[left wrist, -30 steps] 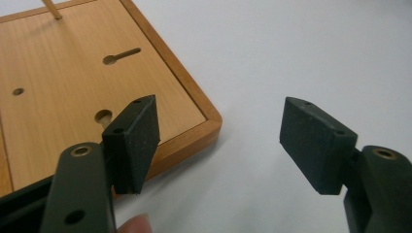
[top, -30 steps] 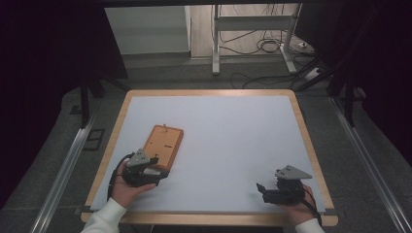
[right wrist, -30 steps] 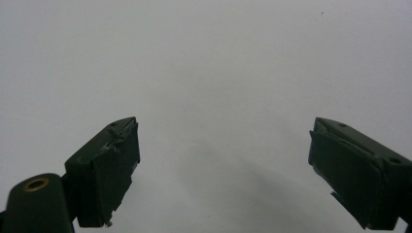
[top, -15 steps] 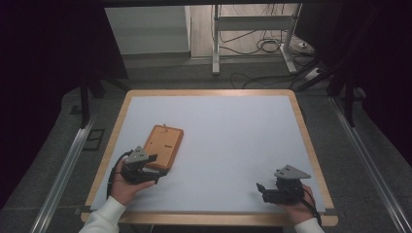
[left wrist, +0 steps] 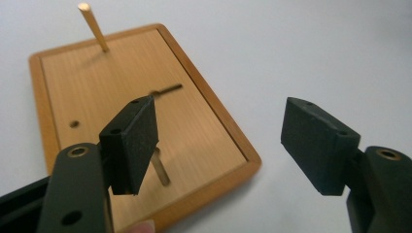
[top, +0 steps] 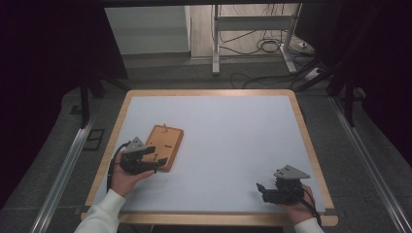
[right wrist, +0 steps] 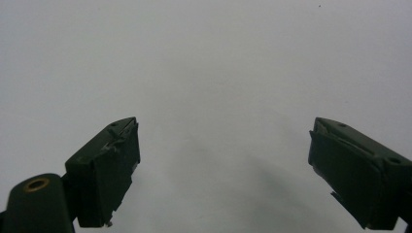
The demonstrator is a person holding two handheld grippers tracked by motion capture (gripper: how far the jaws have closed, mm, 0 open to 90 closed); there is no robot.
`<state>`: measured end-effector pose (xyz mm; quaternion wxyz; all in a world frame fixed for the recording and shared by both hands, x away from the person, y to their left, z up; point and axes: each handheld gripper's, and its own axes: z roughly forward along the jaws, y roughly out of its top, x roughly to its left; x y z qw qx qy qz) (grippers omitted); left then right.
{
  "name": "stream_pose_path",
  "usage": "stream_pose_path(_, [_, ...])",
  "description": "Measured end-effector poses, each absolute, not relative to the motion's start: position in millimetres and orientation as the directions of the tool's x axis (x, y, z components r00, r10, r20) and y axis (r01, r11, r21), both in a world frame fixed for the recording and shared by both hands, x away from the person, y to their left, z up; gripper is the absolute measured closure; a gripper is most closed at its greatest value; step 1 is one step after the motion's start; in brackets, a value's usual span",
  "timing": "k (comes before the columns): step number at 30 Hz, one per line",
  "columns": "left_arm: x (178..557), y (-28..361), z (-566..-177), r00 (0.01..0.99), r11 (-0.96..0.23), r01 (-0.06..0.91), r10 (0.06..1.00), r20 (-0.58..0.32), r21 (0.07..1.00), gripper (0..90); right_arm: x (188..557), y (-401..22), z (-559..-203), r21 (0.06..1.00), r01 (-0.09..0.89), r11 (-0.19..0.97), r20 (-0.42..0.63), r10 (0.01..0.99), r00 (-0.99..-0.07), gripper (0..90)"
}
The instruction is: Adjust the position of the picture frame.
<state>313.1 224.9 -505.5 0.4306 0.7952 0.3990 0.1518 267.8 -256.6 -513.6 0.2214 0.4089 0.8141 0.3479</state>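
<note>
Wooden tray (top: 163, 145) is lying flat on the bench (top: 233, 136), in the near-left part, well apart from the right edge. One thin wooden peg (left wrist: 94, 27) is standing tilted at the tray's far end; a dark slot and a small hole are showing in its floor, and a second peg (left wrist: 160, 167) is sitting near the close end, partly hidden behind a finger.

Left gripper (top: 156, 162) is hovering over the tray's near end, fingers (left wrist: 133, 141) spread wide, pinching nothing. Compared with half a second ago it is sitting slightly further onto the tray; the tray itself is lying where it was.

Right gripper (top: 261, 190) is resting near the bench's near-right corner, unchanged, fingers (right wrist: 104, 167) spread apart over bare white surface. Nothing is standing between either gripper and the tray.
</note>
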Motion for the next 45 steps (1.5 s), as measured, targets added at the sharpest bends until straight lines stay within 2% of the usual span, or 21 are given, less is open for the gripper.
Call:
stream_pose_path(14, [366,225,-504,0.590,-0.329,0.543,0.804,-0.072,0.773,30.6,268,-257,-514,0.747,0.514,0.422,-0.076,0.822,-0.564,11.5])
stream_pose_path(20, [391,222,-504,0.568,-0.354,0.551,0.822,-0.029,0.755,32.2,269,-258,-514,0.746,0.514,0.424,-0.079,0.822,-0.563,11.5])
stream_pose_path(24, [407,223,-508,0.557,-0.356,0.563,0.830,-0.024,0.745,37.0,269,-258,-515,0.743,0.517,0.425,-0.078,0.822,-0.564,11.5])
stream_pose_path(26, [412,224,-511,0.553,-0.342,0.562,0.833,-0.034,0.753,43.7,269,-258,-515,0.740,0.518,0.428,-0.080,0.822,-0.564,11.5])
stream_pose_path(27, [414,224,-512,0.551,-0.328,0.567,0.833,-0.053,0.756,43.7,269,-258,-515,0.740,0.518,0.428,-0.080,0.822,-0.564,11.5])
stream_pose_path(28, [419,223,-514,0.558,-0.338,0.562,0.829,-0.044,0.755,48.8,269,-258,-515,0.740,0.518,0.429,-0.081,0.822,-0.564,11.5])
stream_pose_path(41, [437,216,-521,0.562,-0.334,0.578,0.825,-0.066,0.745,60.8,269,-257,-516,0.739,0.516,0.434,-0.082,0.817,-0.570,11.5])
stream_pose_path(45, [438,214,-522,0.564,-0.346,0.573,0.824,-0.051,0.743,71.9,269,-257,-516,0.740,0.515,0.433,-0.083,0.818,-0.570,11.5])
